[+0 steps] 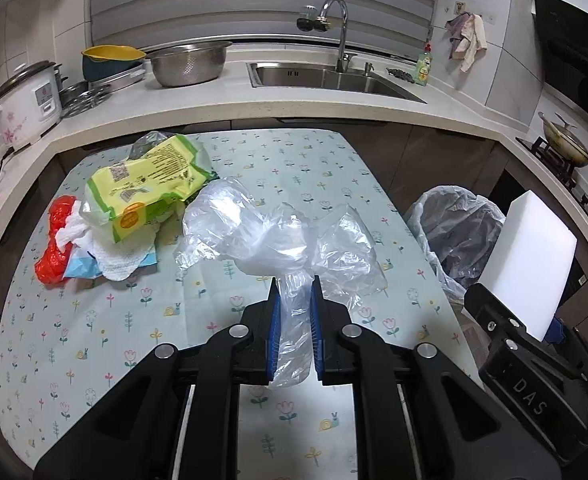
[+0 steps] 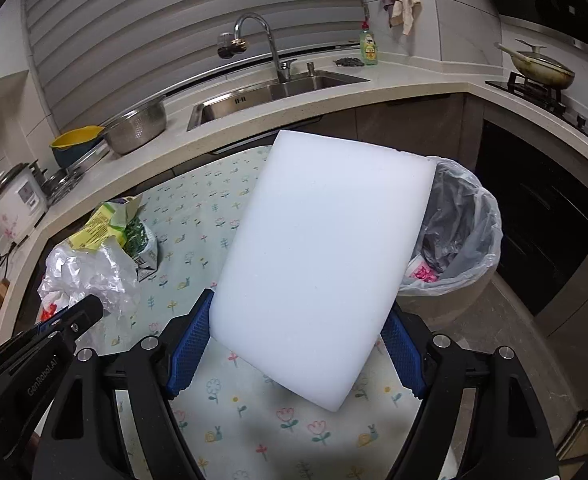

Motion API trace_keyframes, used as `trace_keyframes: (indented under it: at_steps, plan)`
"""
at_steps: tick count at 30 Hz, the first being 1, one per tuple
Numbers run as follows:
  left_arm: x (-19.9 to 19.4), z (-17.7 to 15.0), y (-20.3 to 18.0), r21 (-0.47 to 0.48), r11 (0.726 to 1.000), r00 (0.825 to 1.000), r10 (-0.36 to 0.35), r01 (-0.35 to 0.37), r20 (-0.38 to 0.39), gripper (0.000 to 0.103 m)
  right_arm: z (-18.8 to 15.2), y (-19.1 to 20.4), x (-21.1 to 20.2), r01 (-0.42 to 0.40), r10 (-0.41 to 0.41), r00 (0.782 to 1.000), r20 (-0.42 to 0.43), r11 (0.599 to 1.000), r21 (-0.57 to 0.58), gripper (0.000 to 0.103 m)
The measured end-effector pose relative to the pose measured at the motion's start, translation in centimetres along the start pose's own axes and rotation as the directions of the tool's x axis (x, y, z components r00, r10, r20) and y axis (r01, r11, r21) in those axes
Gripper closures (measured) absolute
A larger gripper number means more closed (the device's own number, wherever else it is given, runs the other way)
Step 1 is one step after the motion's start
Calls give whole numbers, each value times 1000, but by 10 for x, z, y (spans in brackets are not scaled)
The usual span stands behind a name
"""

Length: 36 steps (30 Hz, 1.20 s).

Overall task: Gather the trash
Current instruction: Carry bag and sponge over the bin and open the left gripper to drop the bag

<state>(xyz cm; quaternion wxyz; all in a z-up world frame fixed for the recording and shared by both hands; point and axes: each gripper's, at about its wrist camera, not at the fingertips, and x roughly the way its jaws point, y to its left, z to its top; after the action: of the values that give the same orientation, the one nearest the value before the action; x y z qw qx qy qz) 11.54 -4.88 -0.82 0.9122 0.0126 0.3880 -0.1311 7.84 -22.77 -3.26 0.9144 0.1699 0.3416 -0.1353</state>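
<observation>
Left wrist view: left gripper (image 1: 294, 292) fingers clenched on clear plastic bag (image 1: 278, 236); right gripper (image 2: 298, 344) grasped foam block (image 2: 318, 264). Best released squarely over lined bin (image 2: 454, 240).

Both wrist cameras look forward and downward along their fingers, close above the flowered table (image 1: 94, 320). Each faces the sink (image 1: 334, 78) beyond; both share table, counter and bin (image 2: 454, 232).
</observation>
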Motion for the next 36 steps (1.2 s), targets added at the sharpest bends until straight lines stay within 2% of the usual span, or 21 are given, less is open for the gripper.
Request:
trace_keyframes:
  at_steps: [15,25,36]
  plan:
    - [23,8,-74,88,995,999,-39,42,-36,90,12,-66,9,40,-40,999,-10,998,38,28]
    - [52,26,-129,138,984,993,-105,113,-61,89,34,-113,29,91,-91,996,-13,993,75,27]
    - [97,46,-180,195,961,978,-181,198,-102,88,64,-155,62,156,-155,988,-20,985,80,27]
